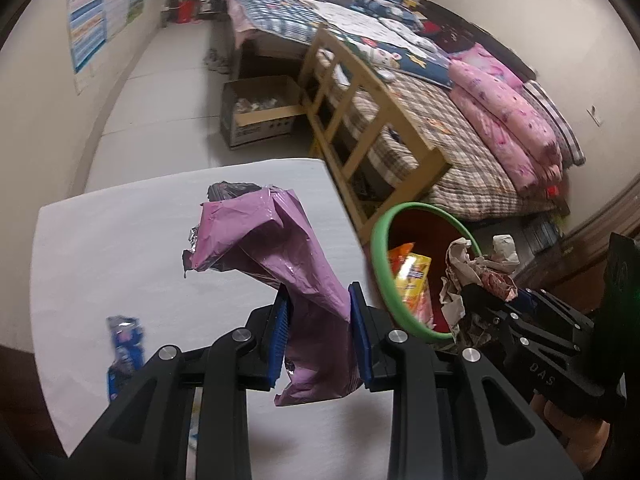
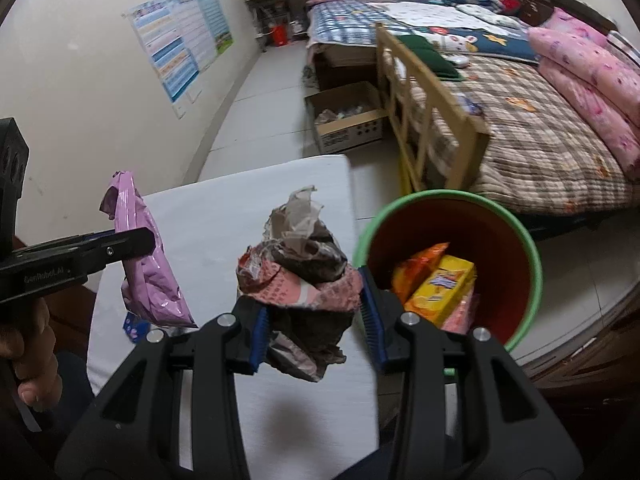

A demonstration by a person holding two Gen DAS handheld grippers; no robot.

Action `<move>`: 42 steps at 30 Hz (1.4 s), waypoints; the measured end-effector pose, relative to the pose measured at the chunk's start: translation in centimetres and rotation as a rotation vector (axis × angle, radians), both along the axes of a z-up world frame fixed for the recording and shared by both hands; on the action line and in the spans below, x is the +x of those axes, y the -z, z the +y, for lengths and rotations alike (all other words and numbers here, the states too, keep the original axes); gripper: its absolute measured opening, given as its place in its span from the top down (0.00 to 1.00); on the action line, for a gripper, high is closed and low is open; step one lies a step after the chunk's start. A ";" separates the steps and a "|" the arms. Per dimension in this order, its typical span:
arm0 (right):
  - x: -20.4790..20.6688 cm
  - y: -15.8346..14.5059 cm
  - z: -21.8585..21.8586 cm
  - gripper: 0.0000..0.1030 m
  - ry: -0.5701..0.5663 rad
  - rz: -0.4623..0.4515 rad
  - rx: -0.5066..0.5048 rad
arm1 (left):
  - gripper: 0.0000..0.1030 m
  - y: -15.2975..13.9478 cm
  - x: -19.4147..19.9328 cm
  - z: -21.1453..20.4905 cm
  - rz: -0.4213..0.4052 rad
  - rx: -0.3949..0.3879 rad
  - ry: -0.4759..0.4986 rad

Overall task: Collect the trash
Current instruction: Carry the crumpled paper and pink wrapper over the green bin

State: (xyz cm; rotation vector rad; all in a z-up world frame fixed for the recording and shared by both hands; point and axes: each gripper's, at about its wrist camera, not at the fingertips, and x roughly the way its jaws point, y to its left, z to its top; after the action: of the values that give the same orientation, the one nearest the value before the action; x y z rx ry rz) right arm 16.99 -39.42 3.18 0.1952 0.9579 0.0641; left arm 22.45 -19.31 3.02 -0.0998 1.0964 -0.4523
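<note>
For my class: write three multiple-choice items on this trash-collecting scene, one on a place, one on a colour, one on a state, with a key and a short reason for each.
1. Where does the blue wrapper lie?
A. in the bin
B. on the white table
C. on the bed

2. What colour is the rim of the trash bin?
A. green
B. blue
C. yellow

3. What is the left gripper doing?
A. hanging open, holding nothing
B. clamped on a purple plastic bag
C. resting inside the bin

Key: B, the wrapper sits on the tabletop beside the left gripper; A, a green band rings the bin's red inside; B, the blue-padded jaws pinch the bag, which hangs clear of the table.
</note>
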 end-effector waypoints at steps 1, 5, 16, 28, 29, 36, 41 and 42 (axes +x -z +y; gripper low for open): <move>-0.1 0.0 -0.6 0.63 0.008 0.000 0.000 | 0.75 0.0 0.2 -0.9 0.001 0.002 0.012; -0.2 0.2 -3.0 0.63 0.041 0.003 -0.001 | 0.75 0.2 0.6 -3.7 0.006 0.005 0.049; 0.2 1.6 -9.4 0.63 0.140 0.027 0.001 | 0.74 0.9 2.2 -11.6 0.023 -0.010 0.171; 0.8 5.2 -14.2 0.63 0.207 0.079 0.011 | 0.74 2.1 4.0 -18.7 0.047 0.009 0.292; 0.8 5.4 -14.4 0.63 0.210 0.082 0.014 | 0.74 2.4 4.1 -19.4 0.054 0.011 0.306; 0.7 7.2 -15.6 0.63 0.231 0.105 0.023 | 0.73 3.9 4.0 -21.4 0.078 0.037 0.345; 0.8 7.8 -15.8 0.62 0.231 0.113 0.034 | 0.71 4.9 4.2 -21.7 0.093 0.056 0.350; 0.9 7.9 -15.9 0.62 0.231 0.115 0.035 | 0.71 5.0 4.3 -21.7 0.095 0.056 0.348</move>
State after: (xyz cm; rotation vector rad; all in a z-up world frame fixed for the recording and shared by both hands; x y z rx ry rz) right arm 17.89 -55.32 -4.71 0.3438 1.0430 -0.1443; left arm 26.75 -41.06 -1.96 0.1224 1.2244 -0.7335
